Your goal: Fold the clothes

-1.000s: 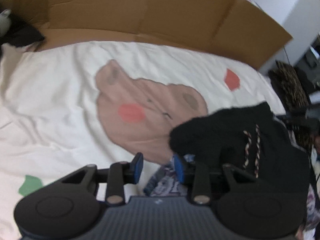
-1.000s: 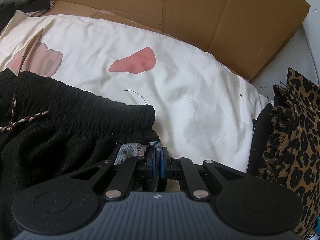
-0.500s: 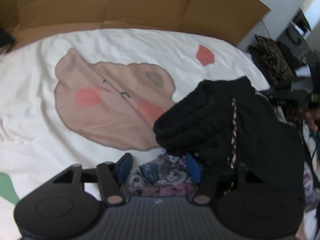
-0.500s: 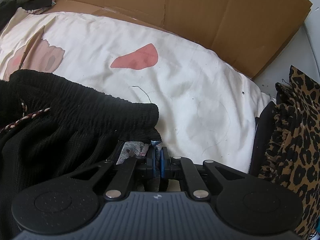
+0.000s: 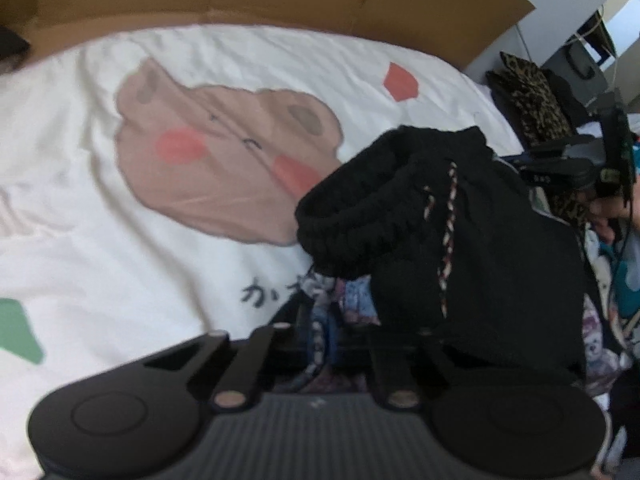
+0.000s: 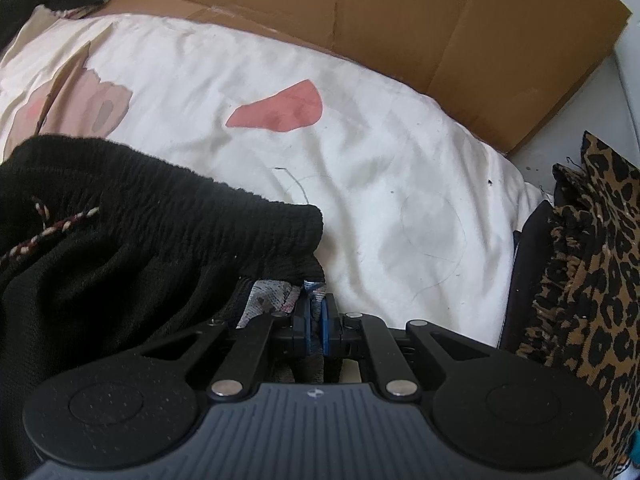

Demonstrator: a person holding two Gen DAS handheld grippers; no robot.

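Black shorts (image 5: 460, 216) hang bunched just ahead of the left gripper (image 5: 324, 340), which looks closed on patterned cloth (image 5: 352, 300); the right gripper (image 6: 316, 320) pinches its other corner, pads nearly touching. Best keep both grips level and pull the edge taut over the sheet (image 6: 380, 168).

Bear-print bedsheet (image 5: 120, 240), cardboard (image 6: 440, 32) behind

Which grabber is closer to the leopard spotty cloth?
Right. The right gripper sits beside the leopard-print cloth; the left gripper sees it far off, beyond the black garment.
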